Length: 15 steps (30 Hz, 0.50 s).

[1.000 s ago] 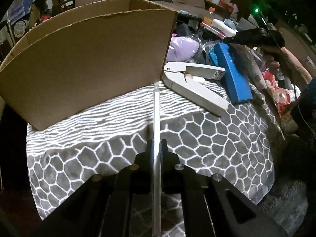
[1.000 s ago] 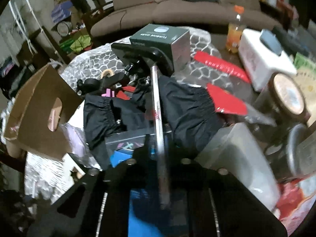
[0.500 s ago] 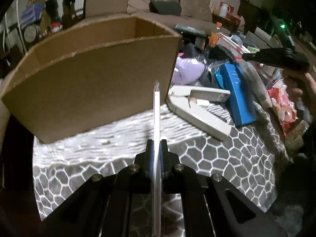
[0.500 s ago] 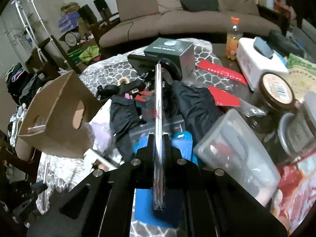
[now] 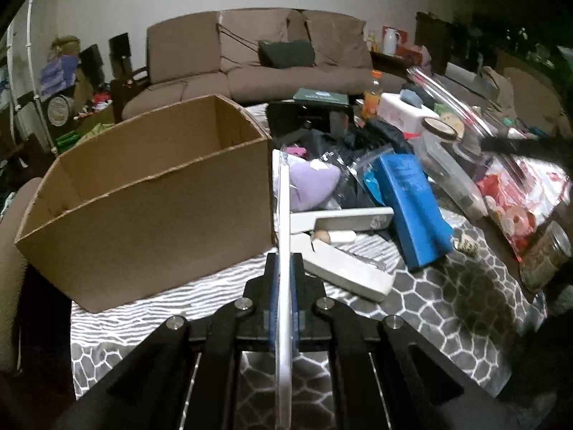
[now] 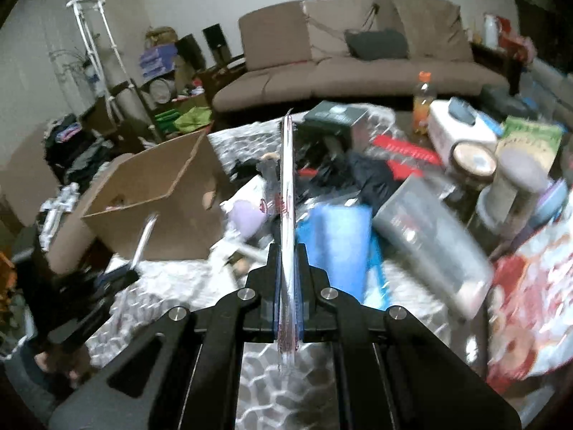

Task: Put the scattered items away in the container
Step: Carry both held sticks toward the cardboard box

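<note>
— What stood at the left?
— An open brown corrugated cardboard box [image 5: 143,215] on the honeycomb-patterned grey cloth [image 5: 447,315].
— And the grippers?
— The left gripper [image 5: 283,268] pinched a thin white flat sheet [image 5: 284,222] edge-on beside the box; the right gripper [image 6: 287,268] clamped a clear plastic packet with red print [image 6: 286,186] above the clutter.

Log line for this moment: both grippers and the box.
left gripper: shut on thin flat sheet | right gripper: shut on clear printed packet | cardboard box: open, upright, left of clutter
</note>
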Available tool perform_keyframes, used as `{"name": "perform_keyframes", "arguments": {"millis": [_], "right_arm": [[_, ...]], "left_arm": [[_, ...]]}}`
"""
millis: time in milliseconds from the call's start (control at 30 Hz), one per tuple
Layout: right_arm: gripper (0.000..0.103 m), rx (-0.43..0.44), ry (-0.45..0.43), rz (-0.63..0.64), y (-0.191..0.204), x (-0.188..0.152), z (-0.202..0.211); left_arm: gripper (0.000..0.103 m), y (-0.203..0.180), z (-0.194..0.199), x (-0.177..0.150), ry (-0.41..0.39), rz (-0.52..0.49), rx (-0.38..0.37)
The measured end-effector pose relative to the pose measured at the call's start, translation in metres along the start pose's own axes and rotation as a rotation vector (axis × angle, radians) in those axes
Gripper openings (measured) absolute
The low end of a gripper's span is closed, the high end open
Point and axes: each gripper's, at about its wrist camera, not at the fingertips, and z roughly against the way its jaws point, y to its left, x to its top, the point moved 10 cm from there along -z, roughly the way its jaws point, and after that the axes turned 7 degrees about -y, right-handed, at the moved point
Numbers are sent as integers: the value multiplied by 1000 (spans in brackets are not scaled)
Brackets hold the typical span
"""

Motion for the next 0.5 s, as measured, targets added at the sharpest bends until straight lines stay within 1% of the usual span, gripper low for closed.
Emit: {"name": "perform_keyframes", "arguments": {"millis": [100, 167, 200, 267, 400, 500], "right_arm": [[7, 38, 17, -28, 10, -31, 6], [7, 44, 60, -32, 15, -50, 0], [7, 41, 81, -13, 18, -55, -4], [7, 36, 90, 27, 25, -58, -9], [7, 73, 84, 47, 40, -53, -11], [7, 95, 80, 58, 54, -52, -13]], "left_arm": [[6, 1, -2, 1, -3, 4, 5], [6, 1, -3, 0, 6, 7, 1], [6, 1, -3, -1, 9, 8, -2], [6, -1, -2, -1, 16, 5, -12], [6, -3, 0, -4, 23, 0, -22], [6, 3, 2, -3, 24, 17, -32]]}}
